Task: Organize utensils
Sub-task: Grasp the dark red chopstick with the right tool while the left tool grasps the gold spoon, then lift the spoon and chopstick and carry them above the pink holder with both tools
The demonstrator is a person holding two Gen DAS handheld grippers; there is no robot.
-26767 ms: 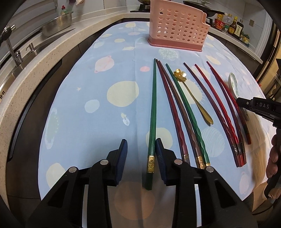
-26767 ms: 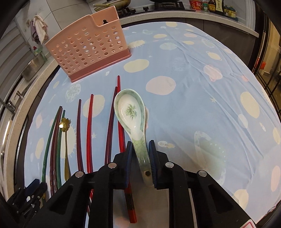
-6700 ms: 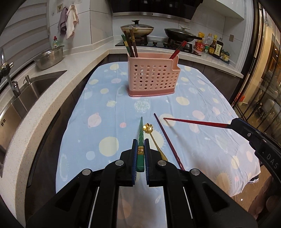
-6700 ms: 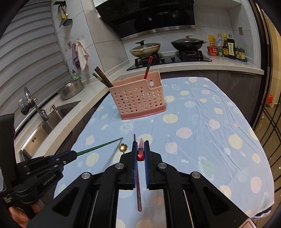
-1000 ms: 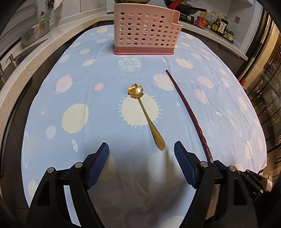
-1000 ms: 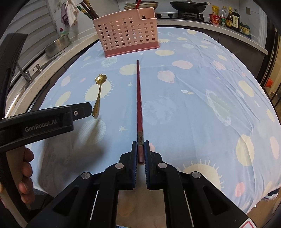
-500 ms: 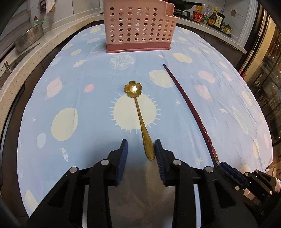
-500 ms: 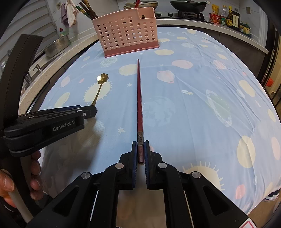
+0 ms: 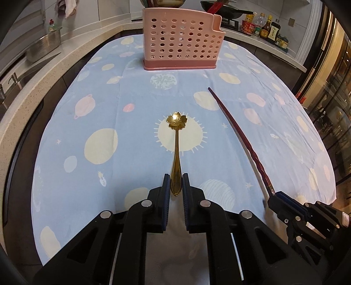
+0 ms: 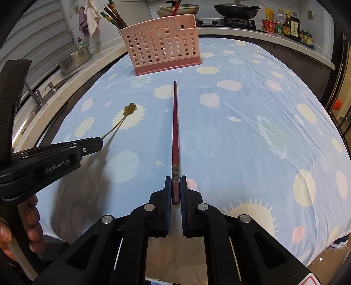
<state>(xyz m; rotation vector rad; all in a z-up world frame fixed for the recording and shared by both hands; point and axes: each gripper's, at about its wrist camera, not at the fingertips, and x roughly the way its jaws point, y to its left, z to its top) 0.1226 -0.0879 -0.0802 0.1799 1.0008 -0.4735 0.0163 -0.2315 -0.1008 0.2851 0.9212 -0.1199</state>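
Note:
My left gripper is shut on the handle end of a gold spoon with a flower-shaped bowl; the spoon points toward the pink holder and is lifted off the cloth in the right wrist view. My right gripper is shut on the thick end of a dark red chopstick, which also shows in the left wrist view. The pink perforated utensil holder stands at the far end of the table and holds several chopsticks.
A blue tablecloth with planet prints covers the table. A counter with a sink and steel pot runs along the left. A stove with pans and sauce bottles lies behind the holder.
My left gripper has closed from wide open onto the gold spoon's handle and raised it slightly. My right gripper keeps its hold on the red chopstick, barely moved.

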